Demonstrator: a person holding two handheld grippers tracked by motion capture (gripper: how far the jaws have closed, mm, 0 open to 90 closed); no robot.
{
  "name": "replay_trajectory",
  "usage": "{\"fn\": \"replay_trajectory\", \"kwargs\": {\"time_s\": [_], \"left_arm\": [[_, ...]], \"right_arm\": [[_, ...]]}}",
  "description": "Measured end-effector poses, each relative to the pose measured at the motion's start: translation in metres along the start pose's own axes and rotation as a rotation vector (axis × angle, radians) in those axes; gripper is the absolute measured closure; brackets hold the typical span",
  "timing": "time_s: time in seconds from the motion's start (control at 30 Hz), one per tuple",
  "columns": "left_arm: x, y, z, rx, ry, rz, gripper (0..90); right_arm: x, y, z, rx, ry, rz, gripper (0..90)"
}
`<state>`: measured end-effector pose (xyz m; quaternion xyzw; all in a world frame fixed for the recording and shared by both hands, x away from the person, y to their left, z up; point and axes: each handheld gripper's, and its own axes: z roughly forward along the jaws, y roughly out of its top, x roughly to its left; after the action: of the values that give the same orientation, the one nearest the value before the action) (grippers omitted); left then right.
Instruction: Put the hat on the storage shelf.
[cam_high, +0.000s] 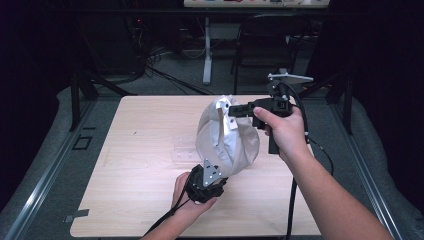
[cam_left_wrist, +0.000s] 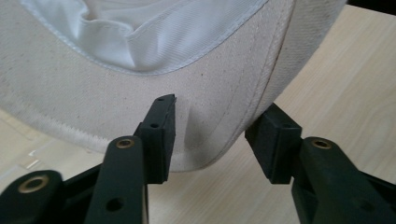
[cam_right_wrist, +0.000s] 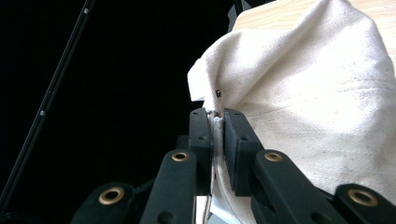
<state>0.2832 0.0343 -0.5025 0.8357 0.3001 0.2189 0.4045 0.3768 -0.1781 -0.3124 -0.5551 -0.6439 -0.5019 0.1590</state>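
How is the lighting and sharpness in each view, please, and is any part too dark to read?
High view: the table is evenly lit, the room behind is almost black. Left gripper view: the cream cap is bright and sharp, the near jaws slightly soft. Right gripper view: the left half is black, the cap's fabric is well lit.

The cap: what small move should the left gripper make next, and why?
Probably close the left gripper on the brim. The cap hangs above the table, with the right gripper shut on its back edge. In the left gripper view the brim's curved edge lies between the open jaws, and the pads do not seem to press it yet.
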Motion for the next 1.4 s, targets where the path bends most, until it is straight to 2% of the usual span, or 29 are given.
{"fn": "replay_trajectory", "kwargs": {"time_s": [0.13,0.2,0.23,0.4,0.43,0.57,0.67,0.73,0.8,0.87,1.07,1.1,1.4], "left_arm": [[0.005,0.000,-0.003,-0.005,0.009,-0.009,64.4],[0.007,0.000,-0.003,-0.004,0.011,-0.009,66.2],[0.012,0.000,-0.003,-0.006,0.002,-0.023,68.0],[0.024,0.002,-0.004,-0.014,-0.017,-0.039,73.9],[0.031,0.003,-0.004,-0.024,-0.029,-0.064,74.7],[0.041,0.005,-0.004,-0.033,-0.053,-0.093,75.9],[0.045,0.007,-0.004,-0.039,-0.057,-0.091,78.1],[0.047,0.007,-0.002,-0.049,-0.080,-0.098,79.0],[0.048,0.007,-0.002,-0.054,-0.084,-0.100,80.2],[0.050,0.008,-0.001,-0.066,-0.112,-0.125,80.5],[0.060,0.011,0.000,-0.073,-0.122,-0.134,81.0],[0.064,0.012,0.001,-0.079,-0.140,-0.151,81.0],[0.080,0.016,0.007,-0.091,-0.174,-0.186,80.8]], "right_arm": [[-0.001,0.000,-0.001,-0.010,0.003,0.004,82.1],[-0.002,0.001,-0.001,-0.013,0.003,0.006,82.1],[-0.002,0.001,-0.002,-0.017,0.001,0.010,82.1],[-0.002,0.002,-0.001,-0.019,-0.001,0.008,82.1],[-0.002,0.002,0.001,-0.017,-0.006,0.004,82.1],[-0.003,0.004,0.002,-0.022,-0.010,0.006,82.0],[-0.004,0.005,0.003,-0.025,-0.011,0.012,82.0],[-0.004,0.006,0.004,-0.026,-0.012,0.005,82.0],[-0.004,0.006,0.004,-0.026,-0.012,0.003,82.0],[-0.003,0.005,0.005,-0.028,-0.018,0.000,82.1],[-0.002,0.006,0.004,-0.031,-0.017,-0.007,82.2],[-0.002,0.007,0.004,-0.034,-0.019,-0.008,82.2],[-0.005,0.011,0.006,-0.043,-0.028,-0.004,82.2]]}}
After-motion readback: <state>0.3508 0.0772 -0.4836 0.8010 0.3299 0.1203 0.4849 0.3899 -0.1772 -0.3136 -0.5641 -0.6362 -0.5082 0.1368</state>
